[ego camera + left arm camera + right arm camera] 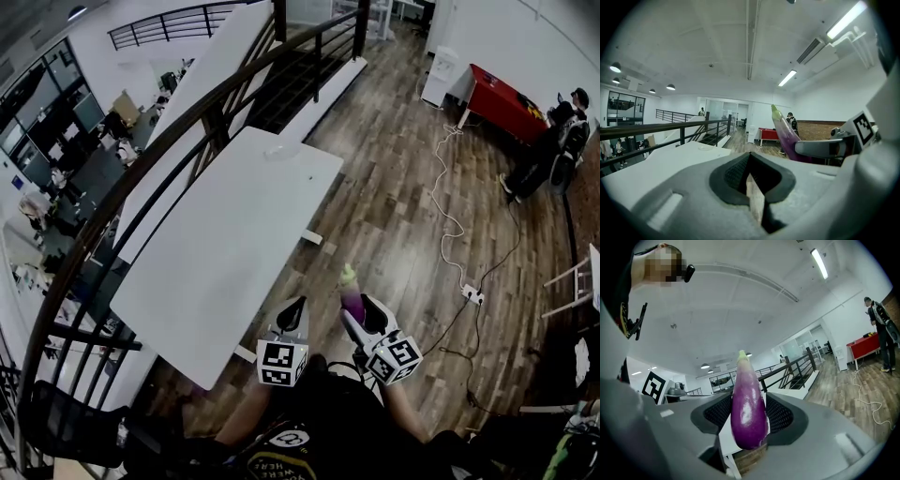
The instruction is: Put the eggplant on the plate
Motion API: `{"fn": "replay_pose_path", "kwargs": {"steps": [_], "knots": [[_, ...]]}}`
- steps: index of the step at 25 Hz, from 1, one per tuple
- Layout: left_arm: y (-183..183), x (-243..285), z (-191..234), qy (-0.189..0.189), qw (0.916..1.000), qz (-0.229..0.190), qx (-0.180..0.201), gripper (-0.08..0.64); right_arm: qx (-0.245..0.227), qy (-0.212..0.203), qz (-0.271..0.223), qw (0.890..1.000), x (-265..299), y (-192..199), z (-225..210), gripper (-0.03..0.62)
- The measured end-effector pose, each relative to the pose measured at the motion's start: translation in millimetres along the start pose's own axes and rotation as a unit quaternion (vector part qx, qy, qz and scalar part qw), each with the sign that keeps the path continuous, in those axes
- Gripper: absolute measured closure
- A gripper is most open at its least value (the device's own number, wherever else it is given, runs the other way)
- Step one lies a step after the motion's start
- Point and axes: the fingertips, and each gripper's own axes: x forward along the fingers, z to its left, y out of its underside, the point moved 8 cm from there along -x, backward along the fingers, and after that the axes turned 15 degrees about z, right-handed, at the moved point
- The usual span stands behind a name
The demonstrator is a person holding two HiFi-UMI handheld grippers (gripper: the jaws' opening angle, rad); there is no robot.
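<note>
Glossy smooth purple skin on eggplant (749, 413), matt pale green at tip. Matt grey plastic shells on right gripper (366, 317) and left gripper (292, 314); dark pads (782, 416) with fine mesh texture, rubbery look. Matt black-and-white print on marker cubes (281, 363). Smooth white matt top on table (225, 253). Plate (281, 148) white, finish too small to read. Wood-plank floor (394, 206), brown grain, slight sheen. Dark painted metal railing (217, 122). Red cloth (502, 101), matt, far right.
</note>
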Motion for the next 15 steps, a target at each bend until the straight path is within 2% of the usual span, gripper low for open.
{"fn": "replay_pose_path", "kwargs": {"steps": [9,15], "knots": [[-12.1,45.6,-15.0,-0.019,0.9997,0.015,0.007,0.555,0.024,-0.035,0.016,0.999,13.8,-8.7,-56.8,0.357],[-28.6,87.6,8.1,-0.021,0.9994,0.026,0.009,0.555,0.025,-0.043,0.014,0.999,51.7,-25.7,-88.9,0.357]]}}
